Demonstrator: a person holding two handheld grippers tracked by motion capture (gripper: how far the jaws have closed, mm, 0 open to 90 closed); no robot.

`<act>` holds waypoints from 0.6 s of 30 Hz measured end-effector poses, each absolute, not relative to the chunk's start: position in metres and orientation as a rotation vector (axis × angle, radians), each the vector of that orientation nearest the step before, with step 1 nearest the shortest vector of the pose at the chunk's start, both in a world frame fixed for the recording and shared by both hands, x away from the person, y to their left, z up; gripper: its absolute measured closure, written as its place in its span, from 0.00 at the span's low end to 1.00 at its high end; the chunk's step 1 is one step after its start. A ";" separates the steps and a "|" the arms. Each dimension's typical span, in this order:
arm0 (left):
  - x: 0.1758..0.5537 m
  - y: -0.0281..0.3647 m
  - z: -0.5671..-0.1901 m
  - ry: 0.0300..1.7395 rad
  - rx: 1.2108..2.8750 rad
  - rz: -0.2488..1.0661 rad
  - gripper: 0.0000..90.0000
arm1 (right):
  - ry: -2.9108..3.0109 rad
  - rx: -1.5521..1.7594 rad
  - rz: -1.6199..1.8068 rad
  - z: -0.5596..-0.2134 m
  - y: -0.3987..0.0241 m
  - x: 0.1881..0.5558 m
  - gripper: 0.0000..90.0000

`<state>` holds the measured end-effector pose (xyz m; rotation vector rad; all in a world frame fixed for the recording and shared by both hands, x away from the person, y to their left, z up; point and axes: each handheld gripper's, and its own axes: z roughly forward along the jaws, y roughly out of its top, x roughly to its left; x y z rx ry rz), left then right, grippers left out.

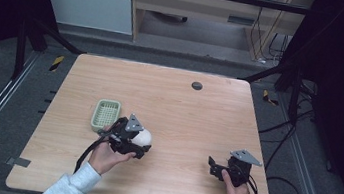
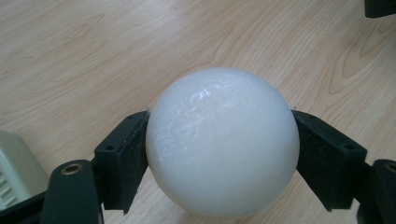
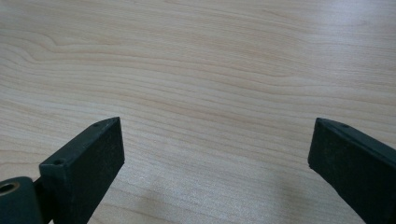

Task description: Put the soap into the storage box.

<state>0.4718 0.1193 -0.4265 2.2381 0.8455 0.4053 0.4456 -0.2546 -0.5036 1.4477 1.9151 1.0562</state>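
A white ball (image 2: 222,142) sits between the two black jaws of my left gripper (image 2: 219,149), which press on its sides just above the wooden table (image 2: 93,56). From above, the ball (image 1: 145,137) shows at the tip of the left gripper (image 1: 140,142), a little right of a pale green basket (image 1: 106,115). My right gripper (image 3: 217,140) stands open over bare wood with nothing between its jaws. In the high view the right gripper (image 1: 211,166) is near the table's front right, held by a hand.
A corner of the green basket (image 2: 14,172) shows at the lower left of the left gripper view. A small dark round disc (image 1: 196,85) lies near the table's far edge. The table (image 1: 169,101) stands on a grey floor with cables at the right.
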 end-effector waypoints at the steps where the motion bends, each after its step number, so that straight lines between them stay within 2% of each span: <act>1: 0.472 0.122 -0.426 0.852 2.236 0.409 0.26 | 1.917 1.446 1.056 -0.504 -0.255 0.446 0.04; 18: 0.481 0.152 -0.417 0.921 2.205 0.458 0.26 | 1.920 1.453 1.060 -0.503 -0.254 0.445 0.04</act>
